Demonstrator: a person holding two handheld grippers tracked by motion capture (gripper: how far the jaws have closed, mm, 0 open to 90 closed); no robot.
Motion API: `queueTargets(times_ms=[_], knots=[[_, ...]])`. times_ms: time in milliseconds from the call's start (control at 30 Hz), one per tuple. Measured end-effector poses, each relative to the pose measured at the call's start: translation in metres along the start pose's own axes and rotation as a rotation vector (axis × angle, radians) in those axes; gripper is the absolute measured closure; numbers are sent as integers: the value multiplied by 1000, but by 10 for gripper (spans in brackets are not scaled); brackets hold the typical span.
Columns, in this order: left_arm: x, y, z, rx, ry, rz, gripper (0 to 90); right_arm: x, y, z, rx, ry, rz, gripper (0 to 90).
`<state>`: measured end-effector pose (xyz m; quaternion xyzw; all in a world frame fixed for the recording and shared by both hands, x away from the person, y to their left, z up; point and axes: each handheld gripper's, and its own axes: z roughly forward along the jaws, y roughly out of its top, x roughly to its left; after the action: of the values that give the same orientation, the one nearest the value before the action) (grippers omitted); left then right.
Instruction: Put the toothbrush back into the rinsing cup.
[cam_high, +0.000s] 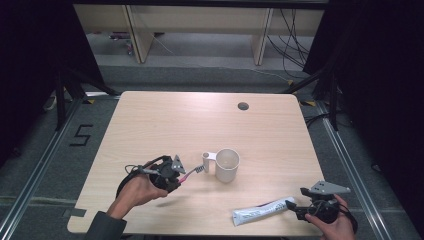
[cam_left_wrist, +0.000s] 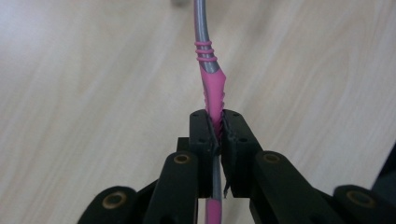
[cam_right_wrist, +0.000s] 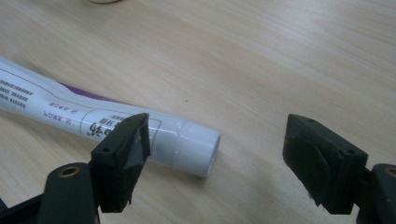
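High view: white cup (cam_high: 227, 164) empty; left gripper (cam_high: 181, 176) pinching toothbrush (cam_high: 192, 173); right gripper (cam_high: 295, 207) spread beside tube (cam_high: 260, 211)

pink-and-grey toothbrush (cam_left_wrist: 212, 84), white cup (cam_high: 226, 164), white tube (cam_right_wrist: 93, 123), purple-marked

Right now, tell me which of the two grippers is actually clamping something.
The left gripper: its jaws are pinched shut on the pink-and-grey toothbrush. The right gripper stands open, with the white toothpaste tube lying unheld on the table.
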<state>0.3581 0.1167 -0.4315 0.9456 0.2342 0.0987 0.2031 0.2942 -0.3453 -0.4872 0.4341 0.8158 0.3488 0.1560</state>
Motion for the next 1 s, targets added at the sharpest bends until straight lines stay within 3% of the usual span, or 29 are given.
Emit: queueTargets(times_ms=[33, 67, 100, 133, 200, 233, 333, 400, 500, 533, 567, 600, 633, 833, 867, 933, 967, 1000], knots=[[1, -2, -3, -58, 6, -21, 832, 0, 0, 0, -2, 7, 3, 241], [1, -3, -4, -89, 13, -40, 832, 0, 0, 0, -9, -1, -2, 241], [1, -3, -4, -89, 13, -40, 832, 0, 0, 0, -9, -1, -2, 241], [2, -5, -4, -143, 17, -50, 832, -1, 0, 0, -6, 0, -1, 241], [1, -6, -5, -167, 19, -69, 832, -1, 0, 0, -6, 0, 0, 241], [0, -7, -6, -211, 29, -78, 832, 1, -1, 0, -4, 10, 20, 241], [-1, -8, -8, -294, 49, -118, 832, -2, 0, 1, -11, 3, -7, 241], [0, -8, -8, -309, 45, -124, 832, -1, 0, 1, -7, 1, -3, 241], [-3, -9, -7, -414, 82, -164, 832, -1, 0, 0, -10, 4, -5, 241], [-3, -9, -7, -414, 82, -164, 832, -1, 0, 0, -10, 4, -5, 241], [-4, -9, -7, -476, 85, -213, 831, 0, 0, 0, 0, 6, 8, 241], [-4, -9, -7, -476, 85, -213, 831, 0, 0, 0, 0, 6, 8, 241], [-3, -8, -9, -510, 79, -241, 831, 0, 0, 0, -1, 12, 9, 241], [-1, -6, -15, -564, 123, -248, 831, -1, 0, 0, -7, 10, 11, 241], [0, -4, -15, -601, 121, -269, 832, -1, -1, 1, -4, 13, 1, 241], [2, -2, -14, -610, 119, -277, 831, -1, 0, 1, -5, 13, 2, 241], [1, -2, -15, -617, 139, -282, 831, -1, 0, 1, -5, 12, 3, 241], [2, 0, -15, -618, 127, -286, 832, -1, 0, 1, -5, 13, 3, 241]])
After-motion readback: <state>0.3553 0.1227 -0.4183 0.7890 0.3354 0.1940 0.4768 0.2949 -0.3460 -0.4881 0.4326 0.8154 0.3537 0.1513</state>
